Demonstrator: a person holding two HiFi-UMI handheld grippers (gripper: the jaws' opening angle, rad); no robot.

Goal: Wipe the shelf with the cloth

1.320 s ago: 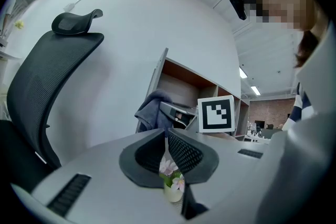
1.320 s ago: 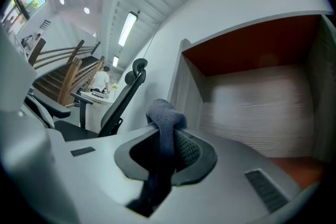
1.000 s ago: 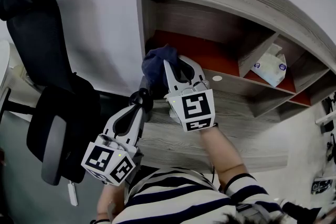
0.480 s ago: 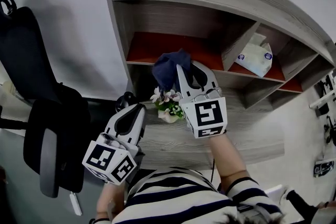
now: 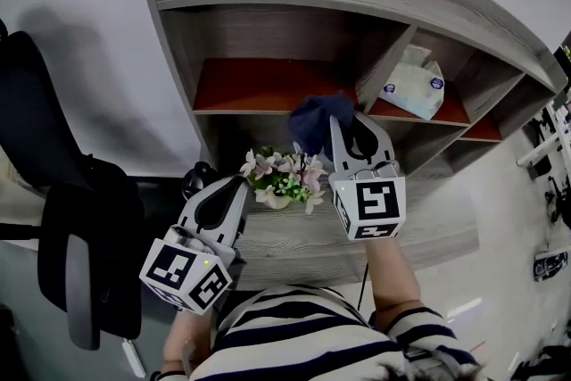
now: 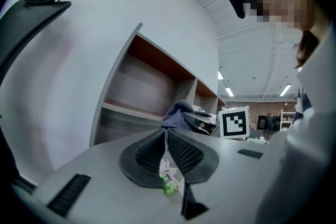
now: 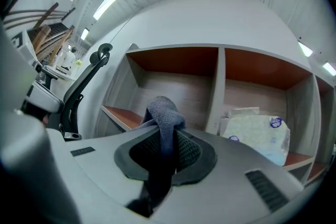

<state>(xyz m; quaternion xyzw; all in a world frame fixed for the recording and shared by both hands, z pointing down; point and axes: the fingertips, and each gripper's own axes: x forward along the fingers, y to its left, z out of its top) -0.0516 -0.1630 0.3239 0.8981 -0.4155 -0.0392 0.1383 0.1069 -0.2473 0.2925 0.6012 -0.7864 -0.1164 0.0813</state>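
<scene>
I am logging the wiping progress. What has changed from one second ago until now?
The right gripper, still shut on the blue cloth, moved right along the shelf, from its left end to near the divider. This uncovered the flowers below. The left gripper stayed low, shut and empty; the tissue pack stayed in its compartment.

The left gripper (image 6: 166,137) has its jaws almost together, with just a thin slit between them. Little pink and green flowers (image 6: 169,177) peek through the slit. Past them stands a wooden shelf (image 6: 131,112). The right gripper (image 6: 202,121) holds a blue cloth (image 6: 176,112) near it. A black chair (image 6: 31,13) is on the left.
</scene>
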